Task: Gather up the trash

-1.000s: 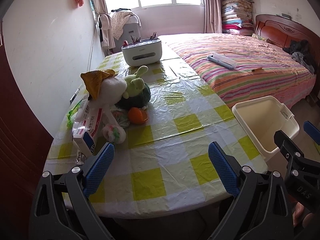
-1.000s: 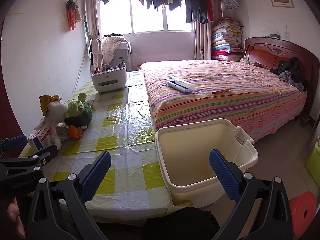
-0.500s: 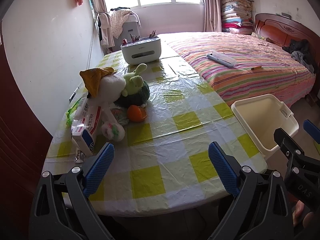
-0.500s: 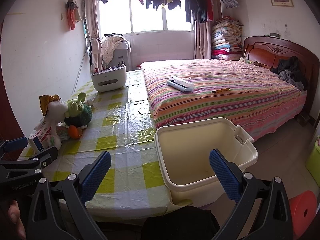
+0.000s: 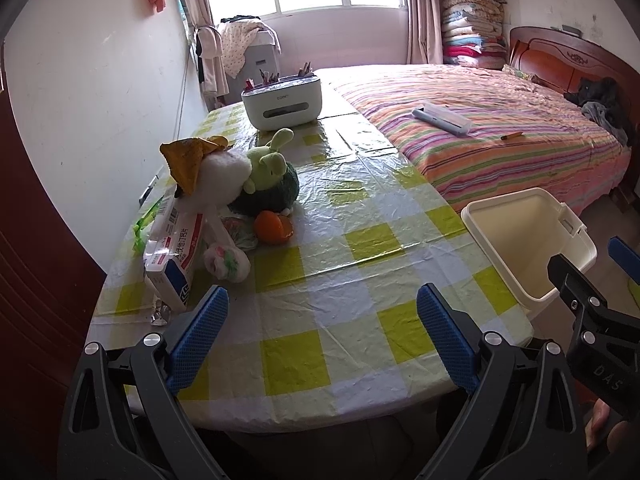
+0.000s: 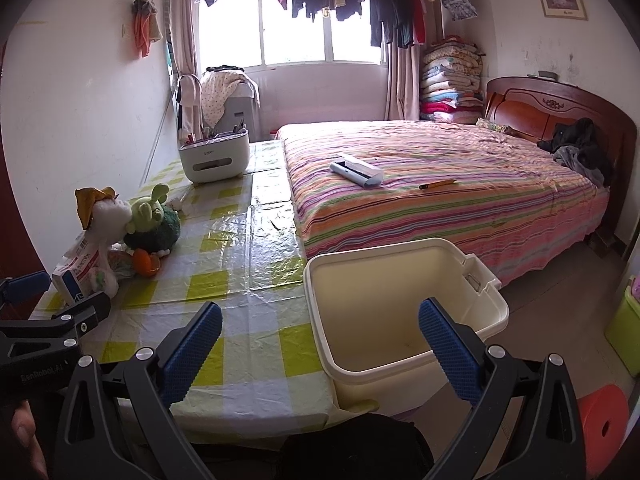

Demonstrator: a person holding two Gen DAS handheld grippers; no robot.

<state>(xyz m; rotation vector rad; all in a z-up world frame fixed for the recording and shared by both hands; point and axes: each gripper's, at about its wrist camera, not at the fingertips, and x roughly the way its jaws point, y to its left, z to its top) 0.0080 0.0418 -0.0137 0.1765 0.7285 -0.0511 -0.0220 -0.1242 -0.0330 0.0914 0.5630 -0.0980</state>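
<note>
A cream bin [image 5: 528, 248] [image 6: 404, 312] stands open against the right edge of the checked table [image 5: 320, 300]. On the table's left side lie an orange peel [image 5: 274, 227] [image 6: 145, 262], a crumpled white wrapper [image 5: 226, 262], a clear plastic wrapper [image 5: 239, 232] and a red-and-white packet [image 5: 172, 248] [image 6: 78, 262]. My left gripper [image 5: 320, 336] hangs open over the table's near edge, empty. My right gripper [image 6: 320, 340] is open and empty in front of the bin.
Two plush toys [image 5: 244, 176] sit behind the trash. A white tissue box [image 5: 282, 102] with pens stands at the table's far end. The striped bed [image 6: 440, 184] runs along the right. A red stool [image 6: 604, 420] and green container [image 6: 626, 328] are on the floor.
My left gripper has pulled back slightly from the table, so the objects look a little farther away. The right gripper has barely moved. Both stay open.
</note>
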